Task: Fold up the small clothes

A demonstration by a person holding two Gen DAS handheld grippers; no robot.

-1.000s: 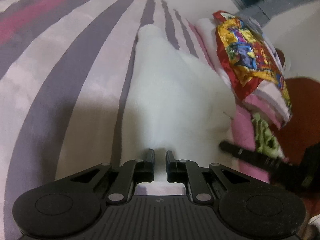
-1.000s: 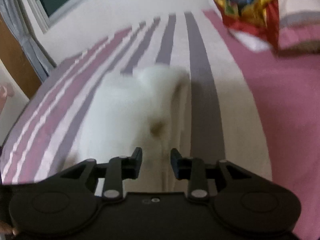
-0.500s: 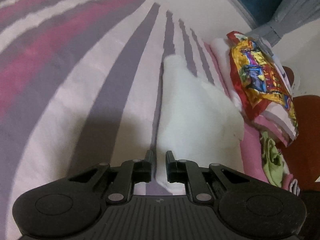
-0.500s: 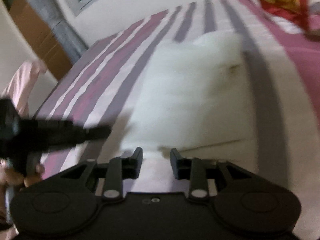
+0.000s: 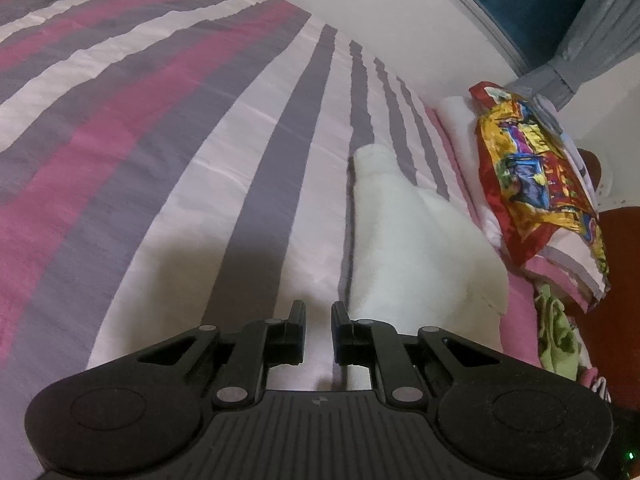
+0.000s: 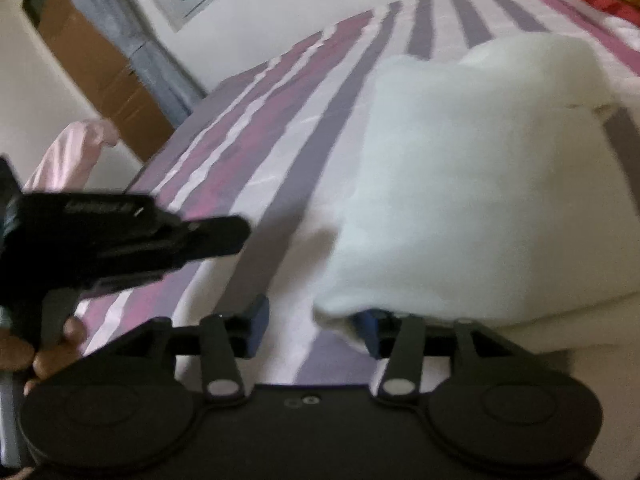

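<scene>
The white garment (image 5: 416, 248) lies on the bed (image 5: 208, 152), spread flat across its pink, purple and pale stripes, and everything else is placed from it. In the left wrist view the garment runs lengthwise away from the camera, narrowing at its far end, with a small tab showing on its right-hand edge. The left tool (image 5: 318, 322) sits just beside the near left corner of the garment; its two fingers stand a narrow gap apart with only striped sheet visible between them, so it has hold of nothing. To the right of the garment, close against its edge, rests a stack of folded cloth topped by a bright red, yellow and blue printed piece (image 5: 536, 184), and a crumpled green cloth (image 5: 556, 344) lies near the garment's near right corner at the edge of the bed. Beyond the far end of the garment a pale wall rises, with a grey curtain (image 5: 592, 48) hanging at the upper right. In the right wrist view, which is blurred, the garment fills the upper right, and the right tool (image 6: 314, 330) is spread wide at its near edge; the garment's hem droops over the right finger while the left finger stands clear on the sheet, gripping nothing. Left of the garment there, the other tool's dark body shows, held in a hand (image 6: 44, 356).
</scene>
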